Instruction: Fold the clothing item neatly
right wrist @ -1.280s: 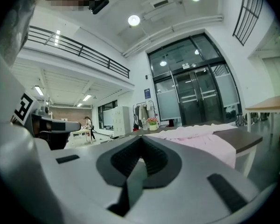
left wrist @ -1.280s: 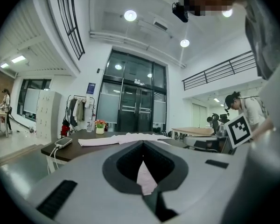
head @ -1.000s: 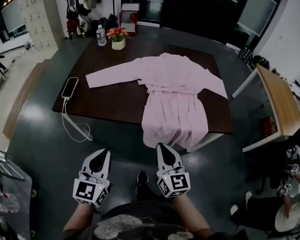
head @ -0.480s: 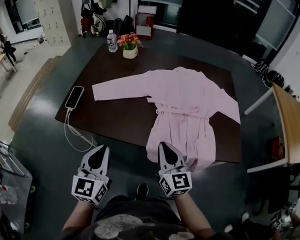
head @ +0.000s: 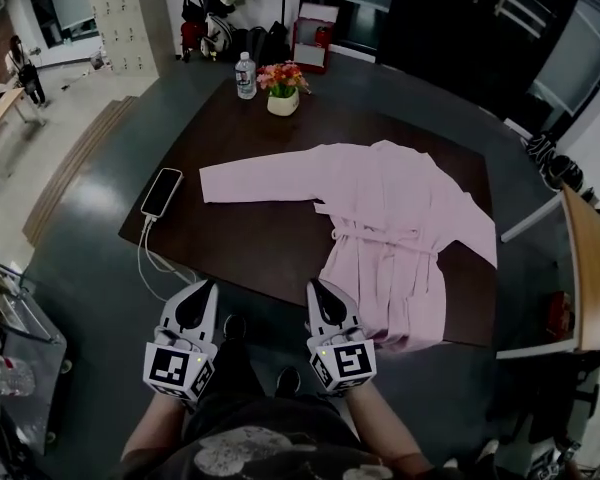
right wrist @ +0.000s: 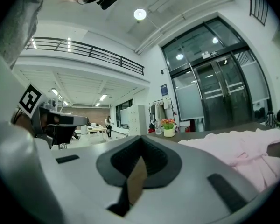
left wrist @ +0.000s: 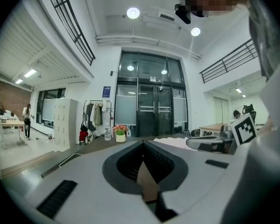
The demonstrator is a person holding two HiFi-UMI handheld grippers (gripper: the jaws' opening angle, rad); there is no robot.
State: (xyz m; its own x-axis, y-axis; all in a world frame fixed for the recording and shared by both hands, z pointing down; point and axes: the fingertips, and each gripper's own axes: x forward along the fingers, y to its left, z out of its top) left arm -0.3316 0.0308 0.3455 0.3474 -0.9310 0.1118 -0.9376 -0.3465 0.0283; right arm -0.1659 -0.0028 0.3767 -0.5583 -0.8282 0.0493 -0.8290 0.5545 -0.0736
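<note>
- One pale pink long-sleeved robe [head: 400, 218] lies spread flat on a dark brown rectangular table [head: 260, 238], collar toward the far side and hem at the near edge on the right.
- Its one sleeve stretches straight out to the left across the tabletop; the other lies angled down along the right side, and a matching belt crosses the waist.
- Both tools are held low in front of the person, short of the table's near edge and apart from the robe.
- The left gripper [head: 208, 285] has its jaws pressed together with nothing between them.
- The right gripper [head: 313, 284] likewise has its jaws together and empty, pointing at the table edge just left of the hem.
- A black smartphone [head: 162, 192] lies near the table's left edge, with a white cable [head: 152, 258] hanging off toward the floor.
- A clear plastic water bottle [head: 245, 75] and a white pot of orange and pink flowers [head: 283, 90] stand side by side at the far edge.
</note>
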